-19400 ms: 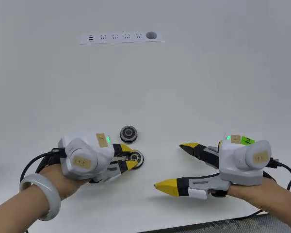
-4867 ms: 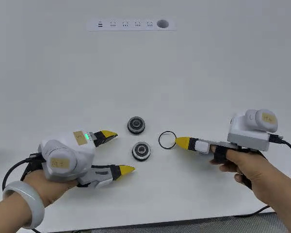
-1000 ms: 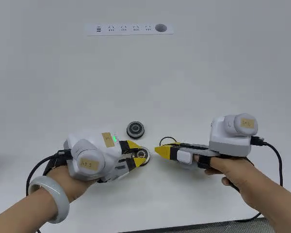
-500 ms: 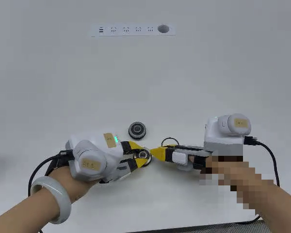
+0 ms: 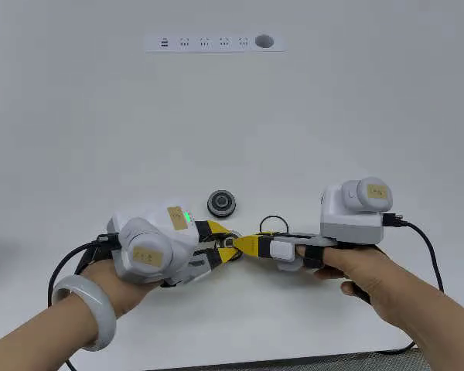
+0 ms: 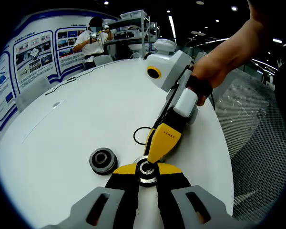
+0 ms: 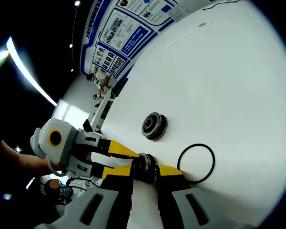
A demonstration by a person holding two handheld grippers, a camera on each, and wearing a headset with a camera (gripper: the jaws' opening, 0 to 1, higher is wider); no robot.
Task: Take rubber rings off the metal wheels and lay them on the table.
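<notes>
My left gripper point(image 5: 220, 246) point(image 6: 147, 168) is shut on a small metal wheel point(image 5: 230, 246) point(image 6: 147, 171) just above the table. My right gripper point(image 5: 244, 245) point(image 7: 145, 170) comes in from the right, rolled on its side. Its yellow tips pinch the same wheel point(image 7: 146, 165) at its black rubber ring. A second wheel point(image 5: 221, 203) point(image 6: 103, 160) point(image 7: 154, 126) with its rubber ring on lies flat a little farther back. One loose black rubber ring point(image 5: 274, 225) point(image 6: 142, 135) point(image 7: 196, 162) lies on the table beside my right gripper.
The white table point(image 5: 325, 139) stretches far back, with a white power strip point(image 5: 209, 42) near its far side. Its front edge runs close below my hands. A black cable point(image 5: 427, 246) trails from the right gripper. A person point(image 6: 92, 38) stands in the background.
My right gripper has slid left and its tips have closed on the wheel in my left gripper. The left gripper keeps its hold.
</notes>
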